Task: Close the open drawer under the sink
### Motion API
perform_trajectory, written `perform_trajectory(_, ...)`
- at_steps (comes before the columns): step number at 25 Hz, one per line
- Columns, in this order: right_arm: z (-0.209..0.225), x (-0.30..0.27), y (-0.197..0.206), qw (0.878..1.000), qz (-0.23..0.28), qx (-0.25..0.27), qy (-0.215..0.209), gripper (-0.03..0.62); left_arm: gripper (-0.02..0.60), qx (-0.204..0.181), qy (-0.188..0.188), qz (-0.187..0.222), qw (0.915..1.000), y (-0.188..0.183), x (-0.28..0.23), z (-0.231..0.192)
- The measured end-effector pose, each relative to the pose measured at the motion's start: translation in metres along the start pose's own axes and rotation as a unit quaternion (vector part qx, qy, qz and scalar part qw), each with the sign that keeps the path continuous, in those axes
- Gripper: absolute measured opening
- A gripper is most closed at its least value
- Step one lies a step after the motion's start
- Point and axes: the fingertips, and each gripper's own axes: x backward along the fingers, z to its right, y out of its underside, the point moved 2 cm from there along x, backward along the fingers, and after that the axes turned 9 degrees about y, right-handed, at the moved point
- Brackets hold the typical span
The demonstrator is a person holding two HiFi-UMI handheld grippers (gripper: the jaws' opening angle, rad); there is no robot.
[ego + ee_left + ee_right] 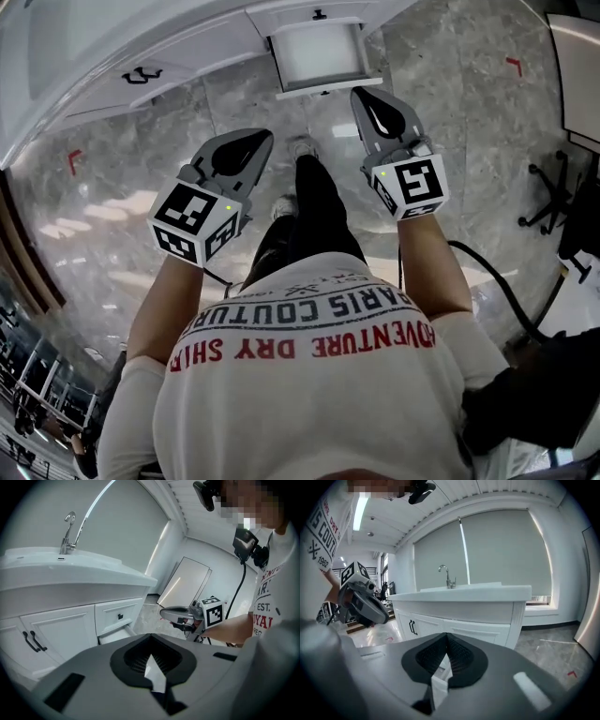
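Note:
The white sink cabinet (141, 70) runs along the top of the head view, and its low drawer (319, 54) stands pulled out toward me. In the left gripper view the same drawer (115, 634) juts out beneath a closed drawer (119, 616), below the sink with its faucet (69, 531). My left gripper (262, 139) is shut and empty, held in the air short of the cabinet. My right gripper (361, 94) is also shut and empty, with its tip nearest the drawer's front edge. Neither touches the drawer.
Cabinet doors with black handles (30, 641) sit left of the drawers. My legs and shoes (300, 150) stand on the marble floor between the grippers. A chair base (548, 202) and a black cable (497, 281) lie to the right. A white panel (185, 583) leans on the far wall.

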Motion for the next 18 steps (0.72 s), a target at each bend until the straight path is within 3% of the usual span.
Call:
perform_trajectory(10,0.000,-0.053,0.156,0.993,-0.115,0.009,0.023,0.002,0.002,0.044,-0.012,-0.003,0.9989,0.061,-0.034,-0.052)
perform_trajectory(18,-0.001,-0.096,0.238,0.982,-0.188,-0.017,0.026,0.002,0.002,0.069,-0.018,-0.014,0.9974,0.089,-0.051,-0.075)
